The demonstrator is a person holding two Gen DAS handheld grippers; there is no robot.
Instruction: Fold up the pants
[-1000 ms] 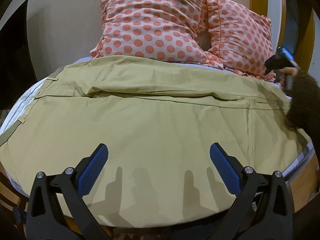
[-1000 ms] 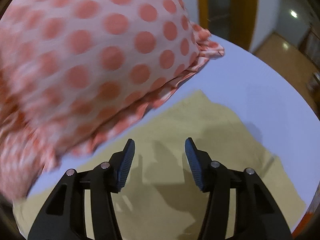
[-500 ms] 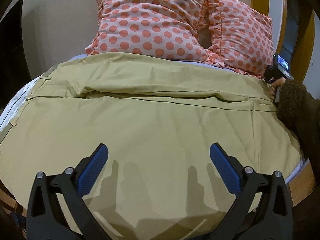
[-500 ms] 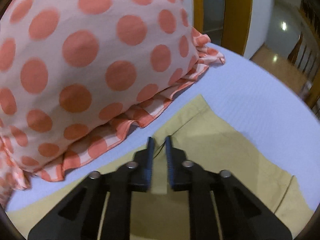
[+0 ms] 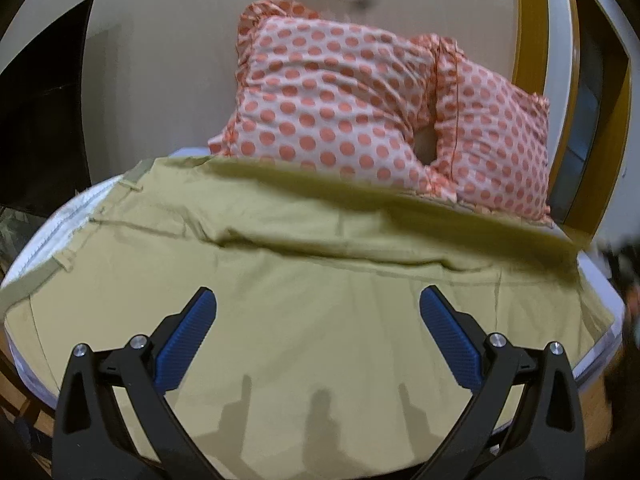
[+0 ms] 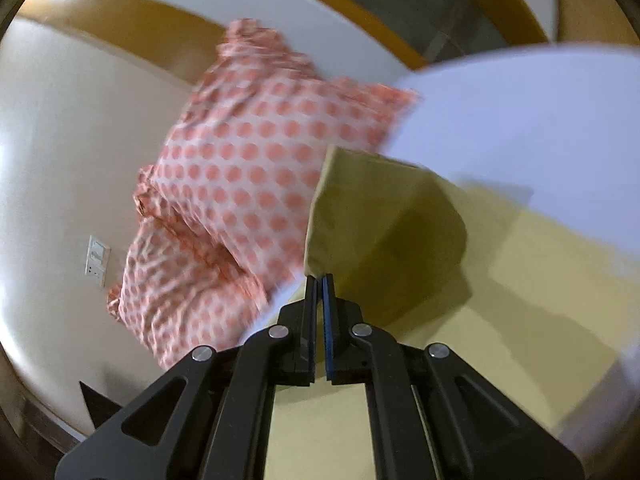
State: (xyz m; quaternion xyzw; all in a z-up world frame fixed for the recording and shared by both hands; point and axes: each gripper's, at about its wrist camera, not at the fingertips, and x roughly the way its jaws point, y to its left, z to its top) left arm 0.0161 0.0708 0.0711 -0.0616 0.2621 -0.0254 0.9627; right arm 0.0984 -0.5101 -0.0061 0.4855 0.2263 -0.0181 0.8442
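Khaki pants lie spread across the bed, waistband at the left. My left gripper is open and empty, hovering above the middle of the near leg. My right gripper is shut on the hem corner of the pants and holds it lifted off the bed; the cloth hangs up from the jaws. In the left wrist view the far leg's right end rises off the bed. The right gripper itself is a dark blur at that view's right edge.
Two pink polka-dot pillows stand against the wall behind the pants, also in the right wrist view. The white bedsheet shows past the hem. A wooden door frame is at the right. The bed's front edge is near.
My right gripper has closed on the pants hem corner and lifted it up off the bed, swinging left. My left gripper has stayed open and has tilted up a little.
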